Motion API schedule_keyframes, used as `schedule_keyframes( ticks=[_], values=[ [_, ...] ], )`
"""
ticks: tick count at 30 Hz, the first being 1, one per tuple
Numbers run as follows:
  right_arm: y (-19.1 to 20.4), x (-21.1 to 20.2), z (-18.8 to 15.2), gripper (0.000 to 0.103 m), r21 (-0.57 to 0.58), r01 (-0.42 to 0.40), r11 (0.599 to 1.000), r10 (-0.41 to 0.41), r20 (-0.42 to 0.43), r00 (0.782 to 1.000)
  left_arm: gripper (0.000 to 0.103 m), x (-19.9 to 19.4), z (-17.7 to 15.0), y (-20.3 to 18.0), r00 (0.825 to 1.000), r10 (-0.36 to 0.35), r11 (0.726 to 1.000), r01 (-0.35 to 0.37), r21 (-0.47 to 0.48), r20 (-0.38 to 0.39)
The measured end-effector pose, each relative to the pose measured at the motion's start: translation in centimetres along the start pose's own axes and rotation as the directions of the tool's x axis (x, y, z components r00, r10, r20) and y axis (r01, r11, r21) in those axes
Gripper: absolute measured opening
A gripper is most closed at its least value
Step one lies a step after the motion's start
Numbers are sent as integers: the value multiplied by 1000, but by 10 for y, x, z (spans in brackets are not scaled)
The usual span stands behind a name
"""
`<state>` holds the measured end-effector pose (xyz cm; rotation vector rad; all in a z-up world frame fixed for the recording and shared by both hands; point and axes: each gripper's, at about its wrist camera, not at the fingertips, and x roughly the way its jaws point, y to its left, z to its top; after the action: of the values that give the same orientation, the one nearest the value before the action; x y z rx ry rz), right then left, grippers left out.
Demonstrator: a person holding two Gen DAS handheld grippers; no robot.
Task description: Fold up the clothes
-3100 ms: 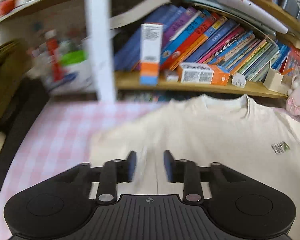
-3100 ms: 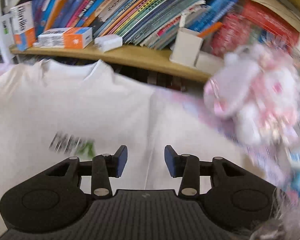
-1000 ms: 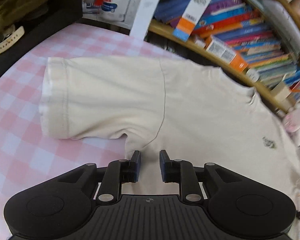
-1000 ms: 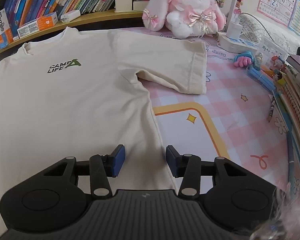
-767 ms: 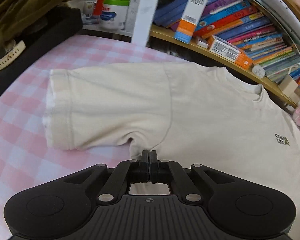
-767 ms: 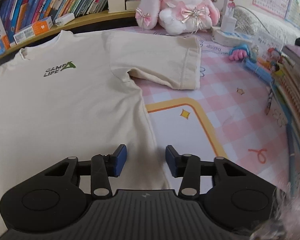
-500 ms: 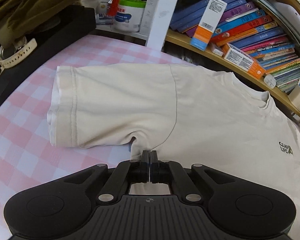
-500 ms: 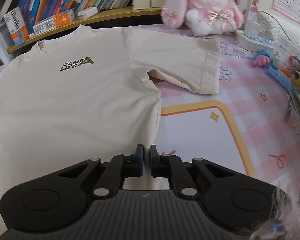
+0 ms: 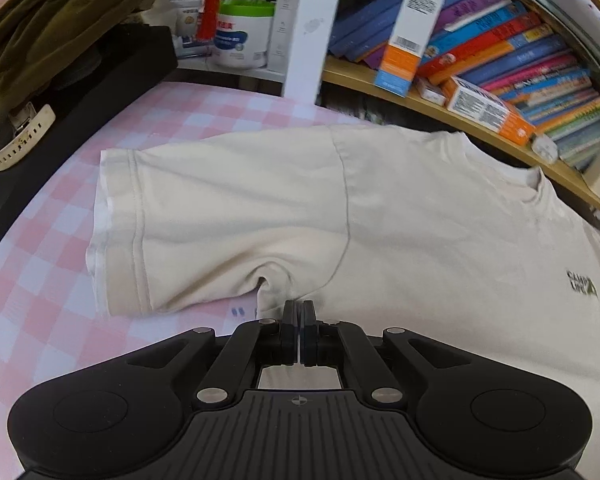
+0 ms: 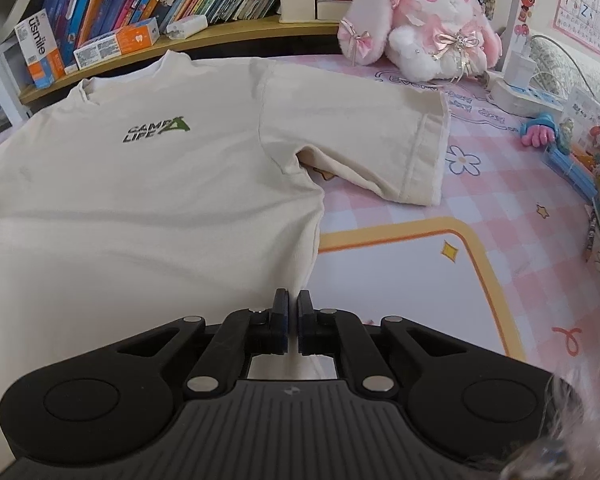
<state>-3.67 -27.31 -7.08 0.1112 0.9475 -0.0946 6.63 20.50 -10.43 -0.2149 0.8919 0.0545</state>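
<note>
The cream T-shirt lies flat, front up, on the pink checked desk mat. The left gripper pinches its side seam just below the armpit, and the right gripper pinches the opposite side seam. This seems the first fold; next both must lift together and evenly.

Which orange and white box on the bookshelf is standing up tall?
The box with the blue bottom, leaning against the books. The other orange box lies flat on the shelf.
</note>
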Motion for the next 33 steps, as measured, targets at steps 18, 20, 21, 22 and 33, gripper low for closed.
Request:
schedule_keyframes(
  ticks=[18, 20, 21, 22, 33],
  values=[
    [-23, -72, -73, 32, 50, 10, 999, -9, -14, 1000, 40, -122, -125, 22, 995, -97, 967, 92, 236, 11],
    [-24, -81, -87, 32, 63, 23, 998, -22, -22, 1000, 50, -128, -135, 24, 993, -115, 970, 110, 218, 12],
    [-23, -85, -94, 32, 67, 28, 997, -26, -27, 999, 50, -130, -139, 25, 993, -121, 971, 117, 208, 4],
    [-23, -89, -100, 32, 68, 30, 997, -28, -31, 999, 50, -132, -143, 27, 993, -121, 973, 120, 199, -3],
    [-27, -107, -136, 31, 11, 67, 998, -67, -32, 997, 48, -162, -179, 41, 998, -55, 995, 58, 82, -32]
  ],
)
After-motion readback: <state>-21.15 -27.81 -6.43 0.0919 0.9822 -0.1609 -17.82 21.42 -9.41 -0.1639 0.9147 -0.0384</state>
